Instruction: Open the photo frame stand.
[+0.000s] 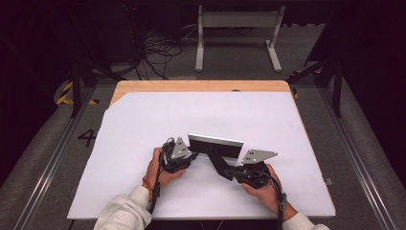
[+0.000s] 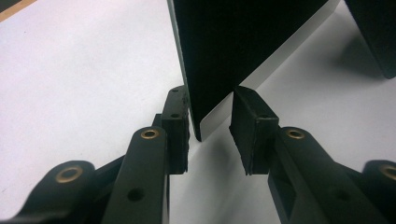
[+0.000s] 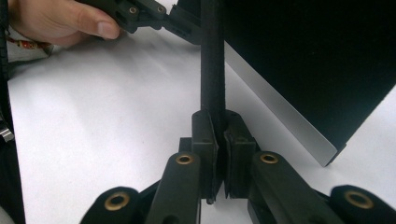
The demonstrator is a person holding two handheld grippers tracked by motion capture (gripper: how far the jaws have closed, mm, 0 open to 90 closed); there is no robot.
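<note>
A flat black panel with a silver rim [image 1: 215,145] stands on its long edge on the white sheet [image 1: 143,124], in the near middle. A thin black flap [image 1: 219,164] runs from it toward the person. My right gripper [image 1: 231,173] is shut on that flap [image 3: 212,56], edge-on between its pads [image 3: 218,135]. My left gripper [image 1: 193,154] is at the panel's left end. Its jaws [image 2: 210,116] straddle the panel's lower corner [image 2: 210,56]. The left pad [image 2: 177,126] lies against it and the right pad [image 2: 250,130] stands off. The left gripper [image 3: 187,28] also shows beyond the flap.
The sheet covers most of a wooden table [image 1: 191,86]. The person's hands [image 1: 160,175] rest near the front edge. A white metal frame [image 1: 237,28] and loose cables [image 1: 158,52] lie on the floor beyond. A dark shape [image 2: 373,37] rises behind the panel.
</note>
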